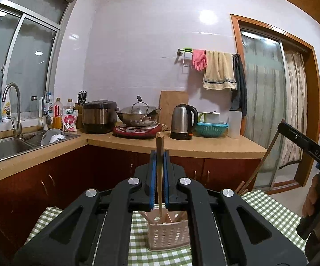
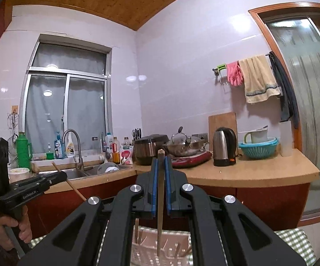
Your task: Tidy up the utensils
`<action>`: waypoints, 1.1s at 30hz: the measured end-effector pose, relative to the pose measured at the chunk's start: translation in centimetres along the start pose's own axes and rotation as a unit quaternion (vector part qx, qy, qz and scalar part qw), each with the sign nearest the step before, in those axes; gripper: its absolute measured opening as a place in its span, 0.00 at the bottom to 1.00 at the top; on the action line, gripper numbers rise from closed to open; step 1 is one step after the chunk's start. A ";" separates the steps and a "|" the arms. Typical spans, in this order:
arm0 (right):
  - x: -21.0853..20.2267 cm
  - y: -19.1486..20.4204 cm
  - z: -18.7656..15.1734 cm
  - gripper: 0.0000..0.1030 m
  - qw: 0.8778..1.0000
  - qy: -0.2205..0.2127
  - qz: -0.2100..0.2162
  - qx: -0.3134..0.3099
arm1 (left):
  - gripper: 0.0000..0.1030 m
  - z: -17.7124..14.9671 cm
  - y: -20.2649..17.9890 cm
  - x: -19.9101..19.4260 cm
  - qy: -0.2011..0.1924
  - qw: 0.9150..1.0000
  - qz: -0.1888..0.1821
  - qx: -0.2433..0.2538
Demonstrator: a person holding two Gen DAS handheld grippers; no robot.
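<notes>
My left gripper pinches a chopstick upright, its lower end above the slotted basket on the checked tablecloth. My right gripper clamps another chopstick over the same basket. Behind the table runs the counter: sink at left, then rice cooker, wok, kettle and colander rightward.

Home kitchen, tiled walls, L-shaped counter over red-brown cabinets, steel sink with faucet beneath a sliding window, rice cooker, lidded wok on an induction hob, electric kettle, towels on a rail.
</notes>
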State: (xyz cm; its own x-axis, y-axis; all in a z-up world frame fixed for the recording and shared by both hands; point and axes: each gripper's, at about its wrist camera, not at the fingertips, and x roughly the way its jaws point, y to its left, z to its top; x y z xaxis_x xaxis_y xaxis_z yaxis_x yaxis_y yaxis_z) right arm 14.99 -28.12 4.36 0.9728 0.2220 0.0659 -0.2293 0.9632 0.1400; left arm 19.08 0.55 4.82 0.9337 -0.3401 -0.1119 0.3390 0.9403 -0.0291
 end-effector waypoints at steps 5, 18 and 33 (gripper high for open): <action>1.8 -0.6 -0.1 0.07 1.000 -0.008 -0.006 0.000 | 0.06 -0.2 0.5 2.2 0.006 1.000 0.001 0.001; 7.2 -2.2 -5.0 0.07 0.998 0.056 -0.018 0.004 | 0.06 -3.9 1.4 8.2 0.074 0.997 -0.003 0.002; 10.4 -3.0 -9.0 0.07 0.993 0.112 -0.026 0.007 | 0.06 -5.8 1.4 11.2 0.090 0.996 -0.008 0.008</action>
State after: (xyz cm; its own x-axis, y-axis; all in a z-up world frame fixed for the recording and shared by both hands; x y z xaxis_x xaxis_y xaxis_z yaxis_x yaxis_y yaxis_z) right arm 26.12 -27.37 -4.30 0.9661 0.2007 -0.1626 -0.1768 0.9727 0.1504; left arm 29.36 -1.89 -2.27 0.8931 -0.3454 -0.2881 0.3561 0.9343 -0.0160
